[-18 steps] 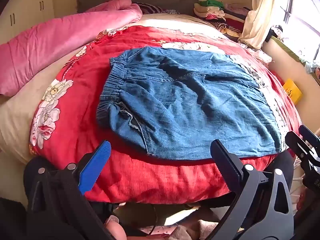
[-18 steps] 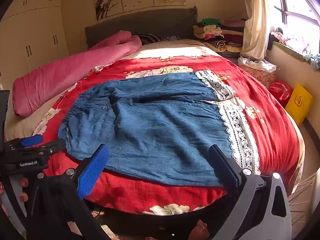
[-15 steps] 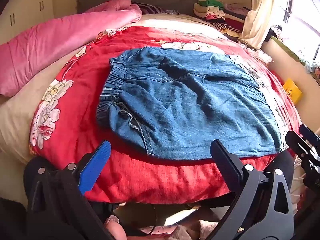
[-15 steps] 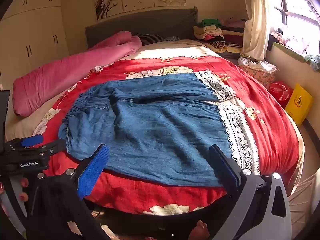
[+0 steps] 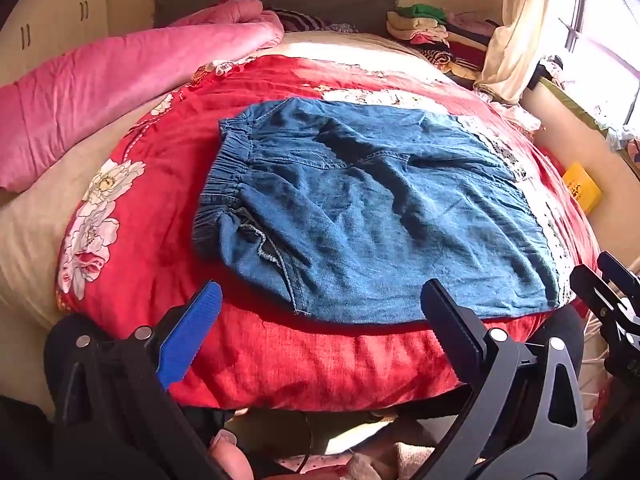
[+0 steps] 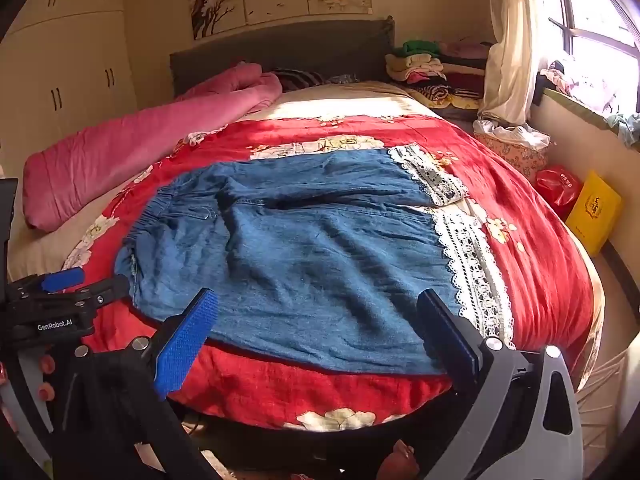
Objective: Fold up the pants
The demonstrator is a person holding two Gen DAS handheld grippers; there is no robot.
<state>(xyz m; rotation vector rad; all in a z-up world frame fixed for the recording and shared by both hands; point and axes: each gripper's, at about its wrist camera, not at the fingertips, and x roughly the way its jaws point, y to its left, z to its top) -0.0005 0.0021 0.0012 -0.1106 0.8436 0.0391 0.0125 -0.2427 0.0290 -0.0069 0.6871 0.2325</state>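
- A long pink quilt [image 6: 132,152] lies rolled along the left side of the bed, running up toward the grey headboard [image 6: 280,52].
- A cream wardrobe [image 6: 68,68] stands against the wall to the left of the bed.
- The left tongs [image 5: 320,300] hang over the near edge of the bed with their jaws spread wide; one finger carries a blue ribbed pad [image 5: 188,336], the other is black, and nothing sits between them.
- In the right wrist view the left tongs show at the left border, near the waistband corner of the pants but not touching it.
- The blue denim pants [image 6: 304,252] lie spread flat on a red floral bedspread [image 6: 532,248], in the middle of the bed.
- Their elastic waistband [image 5: 224,184] points left, and the legs run to the right, one leg behind the other.
- White lace cuffs [image 6: 472,264] finish the leg ends on the right.
- The right tongs [image 6: 318,308] hover over the near hem of the pants, jaws wide apart, gripping nothing.
- A pile of folded clothes [image 6: 428,72] sits at the head of the bed on the right.
- A cream curtain [image 6: 508,48] hangs beside a bright window [image 6: 592,20].
- A red bag [image 6: 558,188] and a yellow box [image 6: 594,212] stand on the floor against the right wall.
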